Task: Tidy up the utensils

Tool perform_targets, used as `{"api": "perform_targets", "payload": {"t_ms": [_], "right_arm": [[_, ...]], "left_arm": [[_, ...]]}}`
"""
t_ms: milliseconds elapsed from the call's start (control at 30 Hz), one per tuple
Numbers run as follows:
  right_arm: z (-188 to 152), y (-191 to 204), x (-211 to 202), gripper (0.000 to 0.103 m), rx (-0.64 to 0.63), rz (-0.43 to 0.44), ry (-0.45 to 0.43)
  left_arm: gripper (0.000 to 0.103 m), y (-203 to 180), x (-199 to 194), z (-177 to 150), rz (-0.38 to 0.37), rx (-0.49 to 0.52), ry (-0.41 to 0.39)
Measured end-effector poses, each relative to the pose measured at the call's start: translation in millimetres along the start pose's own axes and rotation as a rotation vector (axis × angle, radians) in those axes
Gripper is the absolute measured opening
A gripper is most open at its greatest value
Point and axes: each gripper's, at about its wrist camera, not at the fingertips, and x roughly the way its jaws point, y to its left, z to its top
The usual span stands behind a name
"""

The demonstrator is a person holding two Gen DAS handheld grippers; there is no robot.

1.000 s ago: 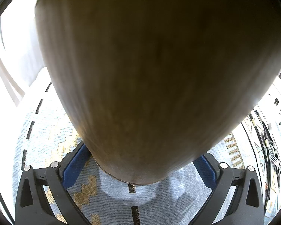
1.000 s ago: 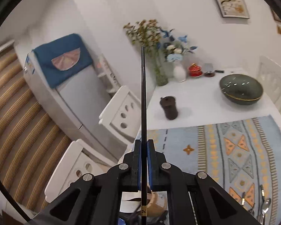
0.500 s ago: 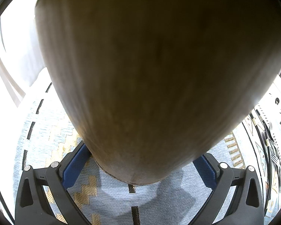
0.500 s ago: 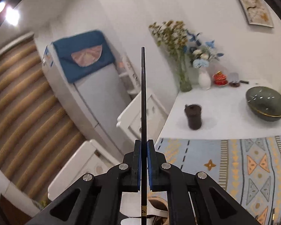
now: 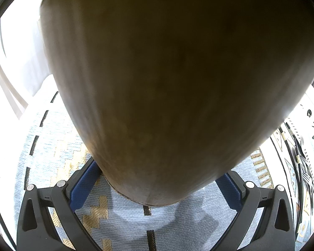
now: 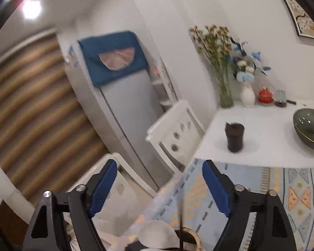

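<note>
Since a moment ago my right gripper [image 6: 160, 185] is opening, its thin dark utensil [image 6: 181, 219] dropping into the brown wooden holder [image 5: 178, 83] my left gripper [image 5: 155, 186] clamps on the blue patterned mat [image 5: 178, 226]; next I fetch another.

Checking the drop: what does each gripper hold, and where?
Left gripper clamps the wooden holder around its lower sides. Right gripper, jaws opening, holds nothing.

A dark cup [image 6: 234, 137] and a green bowl [image 6: 309, 130] sit on the white bench [image 6: 265, 123]. Flowers in vases [image 6: 248, 93] stand far back by the wall.
</note>
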Motion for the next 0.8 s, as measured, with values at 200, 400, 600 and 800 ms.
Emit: {"api": "perform_targets", "payload": {"t_ms": [200,400,600,800], "right_arm": [[2.4,4.1,-37.2,0.098,-0.006,-0.034,-0.068],[-9.5,-30.7,-103.5,0.103,0.063,-0.229,-0.073],[-70.4,-112.3,-166.8,0.103,0.299,-0.452,0.154],[-159.9,-178.8,-175.8,0.103,0.573,-0.506,0.321]], "left_arm": [[0.102,0.8,0.0,-0.3,-0.001,-0.001,0.0],[0.102,0.5,-0.4,-0.1,0.0,-0.001,0.0],[0.102,0.5,-0.3,-0.3,0.0,0.0,0.0],[0.102,0.6,-0.4,-0.4,0.0,0.0,0.0]]}}
